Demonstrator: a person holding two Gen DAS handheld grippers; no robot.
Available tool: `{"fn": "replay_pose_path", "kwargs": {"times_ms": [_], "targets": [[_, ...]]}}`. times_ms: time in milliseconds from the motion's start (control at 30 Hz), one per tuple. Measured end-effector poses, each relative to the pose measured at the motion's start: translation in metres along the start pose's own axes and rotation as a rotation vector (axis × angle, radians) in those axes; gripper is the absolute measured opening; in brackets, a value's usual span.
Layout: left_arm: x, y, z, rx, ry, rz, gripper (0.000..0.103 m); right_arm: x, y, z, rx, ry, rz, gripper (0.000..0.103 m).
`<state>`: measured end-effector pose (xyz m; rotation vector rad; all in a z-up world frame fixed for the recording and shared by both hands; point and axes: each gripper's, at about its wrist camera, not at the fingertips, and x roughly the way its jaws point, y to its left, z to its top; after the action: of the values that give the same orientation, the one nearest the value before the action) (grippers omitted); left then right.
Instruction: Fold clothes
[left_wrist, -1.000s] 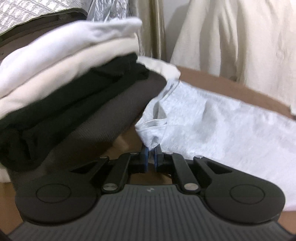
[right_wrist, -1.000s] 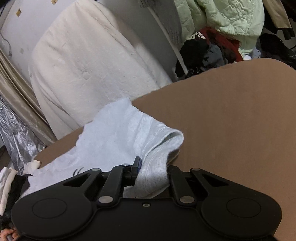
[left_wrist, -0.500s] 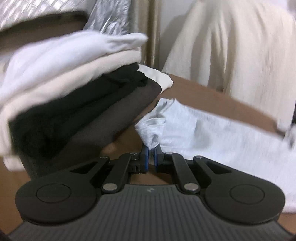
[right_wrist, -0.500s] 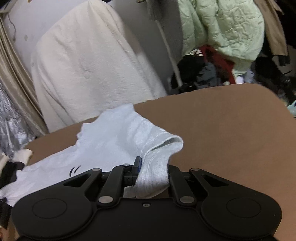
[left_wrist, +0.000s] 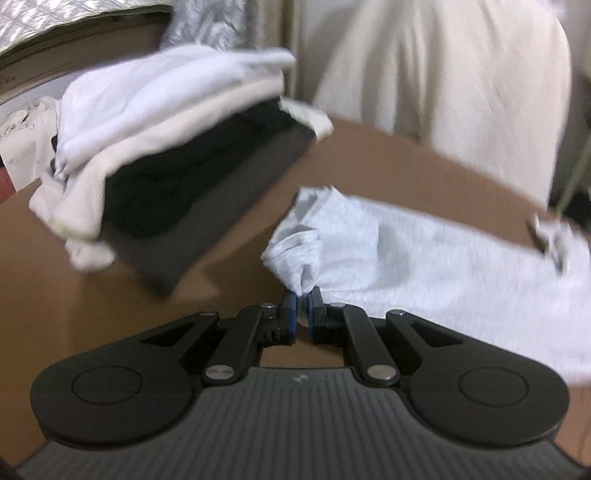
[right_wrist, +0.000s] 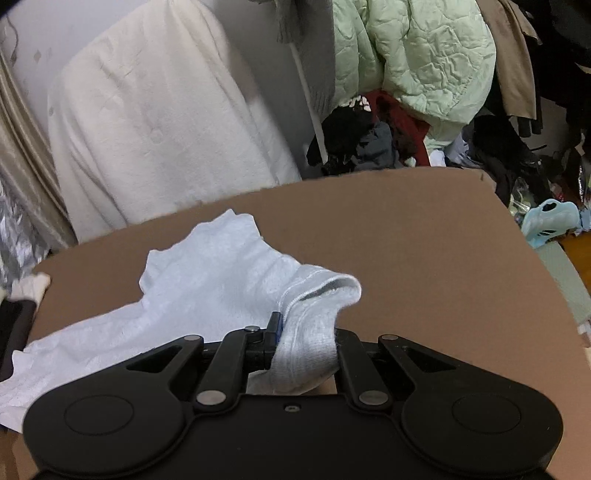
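The light grey garment (left_wrist: 443, 266) lies spread on the brown tabletop (left_wrist: 388, 155), stretched between the two tongs. The left gripper (left_wrist: 302, 301) has its blue-padded jaws pressed together on a bunched corner of it; the cloth runs off to that gripper's right. The right gripper (right_wrist: 306, 334) pinches a thick hemmed fold of the same garment (right_wrist: 207, 280), which trails to its left and ahead. Ahead and to the right of the right gripper the tabletop (right_wrist: 424, 251) is bare up to its far edge. Ahead-left of the left gripper sits a stack of folded clothes (left_wrist: 177, 147), white over black over grey, its near corner close to the pinched corner.
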<state>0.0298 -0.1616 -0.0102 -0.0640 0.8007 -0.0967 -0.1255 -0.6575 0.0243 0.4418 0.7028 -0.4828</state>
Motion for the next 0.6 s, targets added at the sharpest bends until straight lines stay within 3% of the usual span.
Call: {"fn": "replay_pose_path", "kwargs": {"times_ms": [67, 133, 200, 233, 267, 367, 467, 533, 600], "targets": [[-0.002, 0.004, -0.018, 0.014, 0.099, -0.024, 0.006, 0.001, -0.005, -0.006, -0.055, 0.066, -0.049, 0.010], [0.005, 0.005, -0.033, 0.055, 0.214, -0.046, 0.006, 0.012, -0.017, -0.011, -0.057, 0.199, -0.072, 0.014], [0.014, 0.008, -0.041, 0.099, 0.299, -0.012, 0.006, 0.018, -0.027, -0.008, -0.015, 0.261, -0.110, 0.027], [0.012, 0.011, -0.040, 0.101, 0.292, 0.003, 0.006, 0.020, -0.028, -0.006, -0.011, 0.274, -0.156, 0.038], [0.008, 0.014, -0.037, 0.100, 0.278, 0.012, 0.006, 0.021, -0.028, -0.003, -0.029, 0.279, -0.274, 0.040], [-0.004, 0.024, -0.030, 0.097, 0.236, 0.041, 0.009, 0.009, -0.023, 0.005, -0.052, 0.213, -0.354, 0.041], [-0.023, 0.029, -0.018, 0.107, 0.141, 0.079, 0.017, -0.002, -0.016, 0.010, -0.003, 0.180, -0.174, 0.047], [-0.031, 0.030, -0.001, 0.126, 0.075, 0.085, 0.032, -0.001, -0.007, 0.014, 0.038, 0.184, -0.074, 0.047], [-0.028, 0.025, 0.019, 0.144, 0.044, 0.078, 0.036, 0.007, 0.015, 0.021, 0.022, 0.166, 0.004, 0.047]]}}
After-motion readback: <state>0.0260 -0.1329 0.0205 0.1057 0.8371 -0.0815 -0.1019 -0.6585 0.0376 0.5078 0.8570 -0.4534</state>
